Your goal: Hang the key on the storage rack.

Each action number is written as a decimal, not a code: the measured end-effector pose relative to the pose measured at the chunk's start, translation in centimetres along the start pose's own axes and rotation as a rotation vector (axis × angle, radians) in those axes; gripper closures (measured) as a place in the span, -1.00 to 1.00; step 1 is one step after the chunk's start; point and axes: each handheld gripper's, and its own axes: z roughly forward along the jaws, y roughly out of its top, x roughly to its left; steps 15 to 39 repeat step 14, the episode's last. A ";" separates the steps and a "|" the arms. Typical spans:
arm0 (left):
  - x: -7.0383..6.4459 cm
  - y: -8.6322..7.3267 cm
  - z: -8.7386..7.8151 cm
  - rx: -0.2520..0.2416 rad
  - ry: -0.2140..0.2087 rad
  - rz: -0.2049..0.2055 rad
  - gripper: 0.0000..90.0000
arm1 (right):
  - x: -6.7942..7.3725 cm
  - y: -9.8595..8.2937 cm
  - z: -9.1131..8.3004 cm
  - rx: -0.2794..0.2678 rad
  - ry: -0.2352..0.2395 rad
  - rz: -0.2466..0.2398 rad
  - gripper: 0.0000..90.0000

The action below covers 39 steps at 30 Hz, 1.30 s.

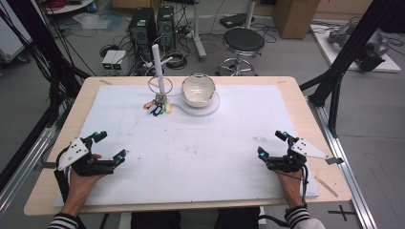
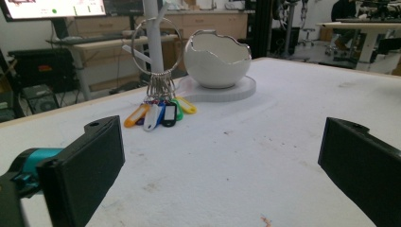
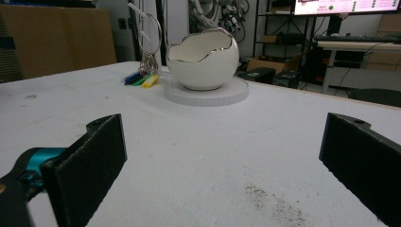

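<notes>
White matting (image 1: 200,152) covers nearly all of the wooden table (image 1: 86,95) in front of me, scuffed with faint grey marks near its lower middle in the high view. Lowest in that frame, my striped sleeves come in from the bottom edge. My left gripper (image 1: 109,147) sits at the lower left, resting on the mat, jaws spread wide with nothing between them. My right gripper (image 1: 272,144) sits at the lower right, also low over the mat, jaws just as wide apart and empty. In each gripper view, the two black jaws stand at the far left and far right edges of the frame with bare mat between.

Well apart from both grippers, toward the upper middle of the high view, lies the bunch of coloured key tags (image 1: 157,108), fanned on the mat; in the left gripper view I can pick out orange, white, blue, black, green and yellow tags (image 2: 161,113). They hang from small rings on a large wire ring (image 2: 156,45) that loops around a white post (image 1: 159,71) standing upright just behind them.

Just right of the post sits a white egg-shaped bowl (image 1: 197,90) with a jagged silver rim, on a round white base (image 1: 210,109).

Beyond the table's far edge, at the top of the frame, are computer towers (image 1: 153,26) and a black stool (image 1: 243,43) on the floor.
</notes>
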 end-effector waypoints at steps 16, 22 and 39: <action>0.1 -1.2 -0.4 -0.050 0.060 -0.034 -0.96 | 0.0 0.0 0.1 0.003 -0.004 -0.005 -0.98; 0.1 -1.2 -0.4 -0.050 0.060 -0.034 -0.96 | 0.0 0.0 0.1 0.003 -0.004 -0.005 -0.98; 0.1 -1.2 -0.4 -0.050 0.060 -0.034 -0.96 | 0.0 0.0 0.1 0.003 -0.004 -0.005 -0.98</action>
